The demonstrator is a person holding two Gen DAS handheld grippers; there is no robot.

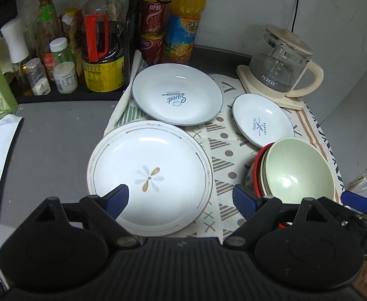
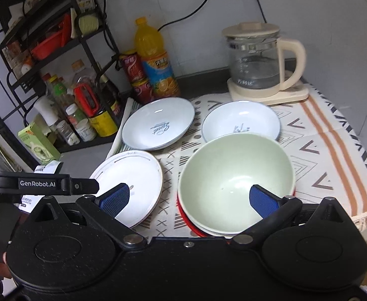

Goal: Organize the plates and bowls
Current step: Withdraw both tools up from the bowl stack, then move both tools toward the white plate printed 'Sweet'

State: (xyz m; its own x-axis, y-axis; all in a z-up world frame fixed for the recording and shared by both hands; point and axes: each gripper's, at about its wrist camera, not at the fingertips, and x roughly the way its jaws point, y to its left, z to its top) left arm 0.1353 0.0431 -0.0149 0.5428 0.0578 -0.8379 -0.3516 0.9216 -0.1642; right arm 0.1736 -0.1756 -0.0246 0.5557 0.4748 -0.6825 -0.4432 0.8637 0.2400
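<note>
From your left wrist camera, your left gripper [image 1: 180, 199] is spread wide and holds nothing. It hangs over the near edge of the flower plate [image 1: 149, 176]. Behind that plate sits the "Sweet" plate [image 1: 177, 94], and its near rim looks like it rests on the flower plate's far rim. To the right lies the small "Bakery" plate [image 1: 262, 120], near the glass kettle [image 1: 282, 66]. The bowl stack [image 1: 296, 170] stands at the right, with a green bowl on top and a red rim poking out below. All of it rests on the patterned cloth [image 1: 223, 148].

From your right wrist camera, your right gripper [image 2: 191, 199] is also spread wide and empty. One blue pad [image 2: 262, 200] hangs over the inside of the green bowl [image 2: 236, 175]; the other hangs over the flower plate [image 2: 128, 183].

The bowls look stacked already. The three plates are still spread out, so stacking them is likely the job left.
</note>
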